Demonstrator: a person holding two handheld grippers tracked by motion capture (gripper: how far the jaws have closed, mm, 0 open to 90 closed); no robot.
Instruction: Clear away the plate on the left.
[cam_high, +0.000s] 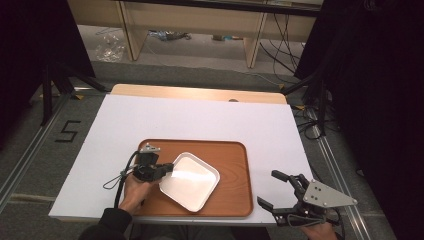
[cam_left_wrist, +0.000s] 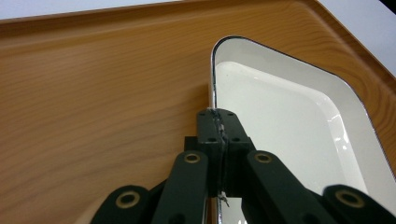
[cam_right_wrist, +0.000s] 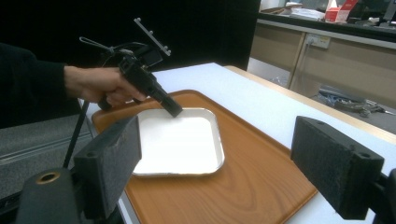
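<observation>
Here the left gripper (cam_high: 167, 169) pinches the near-left rim of the white dish (cam_high: 190, 181), which lies on the wooden tray (cam_high: 235, 170); the right gripper (cam_high: 280, 192) gapes wide over the counter (cam_high: 200, 117) edge, well apart.

White table (cam_high: 150, 120), wooden shelving (cam_high: 200, 25), cables on the floor (cam_high: 280, 45)

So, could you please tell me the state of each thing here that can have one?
Left claw: shut on the rim of the white dish.
Right claw: open, holding nothing, beside the tray.
White dish: empty, right way up, in the tray, gripped at its left rim.
Wooden tray: flat on the white table, carrying the dish.
</observation>
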